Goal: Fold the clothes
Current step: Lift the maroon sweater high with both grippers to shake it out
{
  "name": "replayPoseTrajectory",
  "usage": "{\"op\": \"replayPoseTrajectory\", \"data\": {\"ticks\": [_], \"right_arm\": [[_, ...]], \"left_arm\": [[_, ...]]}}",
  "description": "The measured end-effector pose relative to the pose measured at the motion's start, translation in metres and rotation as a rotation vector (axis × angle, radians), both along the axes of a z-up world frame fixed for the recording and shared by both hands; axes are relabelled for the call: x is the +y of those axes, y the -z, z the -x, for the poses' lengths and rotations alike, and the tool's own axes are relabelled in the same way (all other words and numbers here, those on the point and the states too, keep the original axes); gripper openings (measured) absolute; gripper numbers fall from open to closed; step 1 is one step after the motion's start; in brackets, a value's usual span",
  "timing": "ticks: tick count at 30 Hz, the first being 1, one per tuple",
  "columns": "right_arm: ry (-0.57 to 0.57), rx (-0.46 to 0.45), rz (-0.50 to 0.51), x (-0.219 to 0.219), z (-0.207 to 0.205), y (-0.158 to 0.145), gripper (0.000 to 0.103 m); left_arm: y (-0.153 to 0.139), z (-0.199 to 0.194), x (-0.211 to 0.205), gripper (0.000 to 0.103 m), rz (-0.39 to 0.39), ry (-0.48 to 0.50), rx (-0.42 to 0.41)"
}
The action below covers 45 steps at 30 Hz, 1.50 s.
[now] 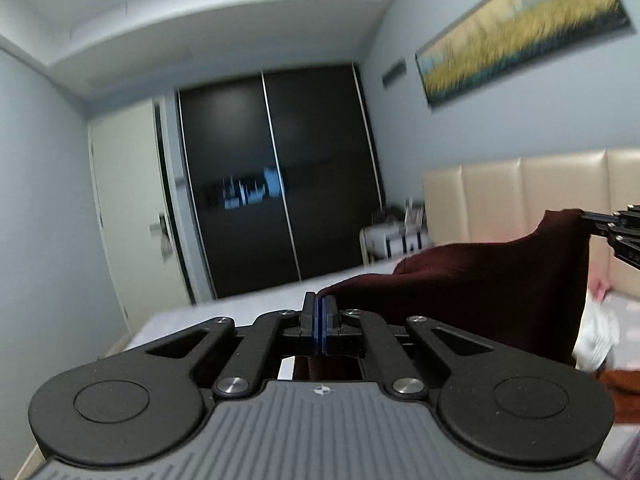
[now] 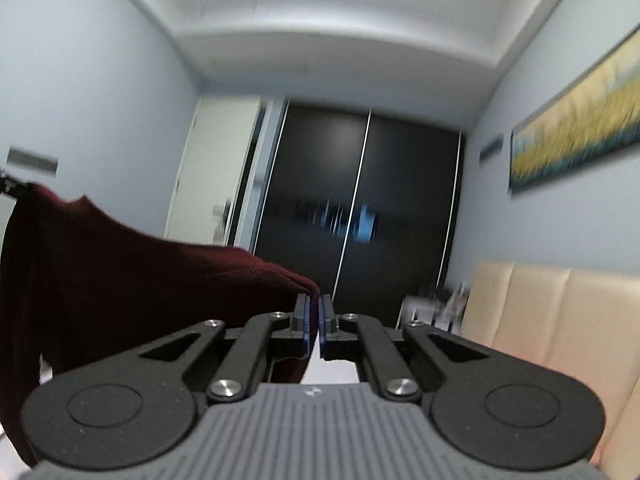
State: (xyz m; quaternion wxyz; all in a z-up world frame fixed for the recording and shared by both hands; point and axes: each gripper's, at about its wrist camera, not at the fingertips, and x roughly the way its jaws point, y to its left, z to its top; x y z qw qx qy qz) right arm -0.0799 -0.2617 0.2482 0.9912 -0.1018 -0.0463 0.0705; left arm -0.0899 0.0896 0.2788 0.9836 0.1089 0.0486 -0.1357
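A dark maroon garment hangs stretched in the air between my two grippers, above the bed. My left gripper is shut on one top corner of it; the cloth drops away to its right. My right gripper is shut on the other top corner, and the garment spreads to its left. The right gripper also shows at the right edge of the left wrist view, and the left gripper at the left edge of the right wrist view.
A bed with a light sheet lies below, with a beige padded headboard on the right. White clothes and an orange-brown garment lie on the bed. A dark sliding wardrobe stands ahead, with a small table beside it.
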Motion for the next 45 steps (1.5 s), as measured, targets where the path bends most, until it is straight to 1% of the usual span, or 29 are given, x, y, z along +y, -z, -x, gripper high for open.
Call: {"op": "replayPoseTrajectory", "data": {"ticks": [3,6,8,13,17,21,24,26,27,30,32,34,37,38,42,45], "right_arm": [[0.006,-0.112,0.011,0.006,0.027,-0.027,0.005],[0.02,-0.206,0.002,0.009,0.053,-0.046,0.005],[0.025,-0.248,-0.015,0.009,0.068,-0.057,0.005],[0.036,-0.345,-0.06,0.008,0.1,-0.077,0.005],[0.05,-0.435,-0.093,0.004,0.124,-0.089,0.005],[0.05,-0.395,-0.077,0.007,0.113,-0.086,0.005],[0.05,-0.364,-0.064,0.008,0.104,-0.083,0.005],[0.049,-0.341,-0.056,0.009,0.098,-0.081,0.005],[0.048,-0.304,-0.05,0.011,0.09,-0.074,0.005],[0.048,-0.184,-0.031,0.017,0.058,-0.049,0.005],[0.05,-0.105,-0.016,0.022,0.035,-0.031,0.005],[0.048,-0.025,0.0,0.029,0.01,-0.01,0.005],[0.041,0.098,0.039,0.042,-0.029,0.024,0.005],[0.041,0.131,0.051,0.047,-0.042,0.036,0.005],[0.05,0.257,0.103,0.064,-0.102,0.082,0.005],[0.068,0.335,0.124,0.07,-0.149,0.112,0.005]], "left_arm": [[-0.015,0.031,0.002,0.0,0.016,0.0,-0.095],[-0.03,0.054,0.004,0.0,0.054,0.016,-0.164],[-0.04,0.069,0.004,0.0,0.073,0.025,-0.203],[-0.055,0.098,-0.001,0.0,0.083,0.041,-0.32],[-0.061,0.108,-0.009,0.0,0.084,0.059,-0.367],[-0.057,0.097,-0.02,0.0,0.05,0.062,-0.335],[-0.048,0.079,-0.018,0.0,0.036,0.048,-0.268],[-0.035,0.058,-0.016,0.0,0.02,0.031,-0.208],[-0.029,0.047,-0.015,0.0,0.014,0.023,-0.176],[-0.006,0.01,-0.005,0.0,0.004,0.012,-0.061],[0.015,-0.015,-0.003,0.0,-0.018,-0.011,0.001],[0.039,-0.038,0.001,0.0,-0.051,-0.034,0.065],[0.079,-0.076,0.006,0.0,-0.1,-0.036,0.165],[0.092,-0.093,0.008,0.0,-0.104,-0.039,0.2],[0.136,-0.151,0.019,0.0,-0.098,-0.042,0.309],[0.16,-0.196,0.022,0.0,-0.099,-0.053,0.351]]}}
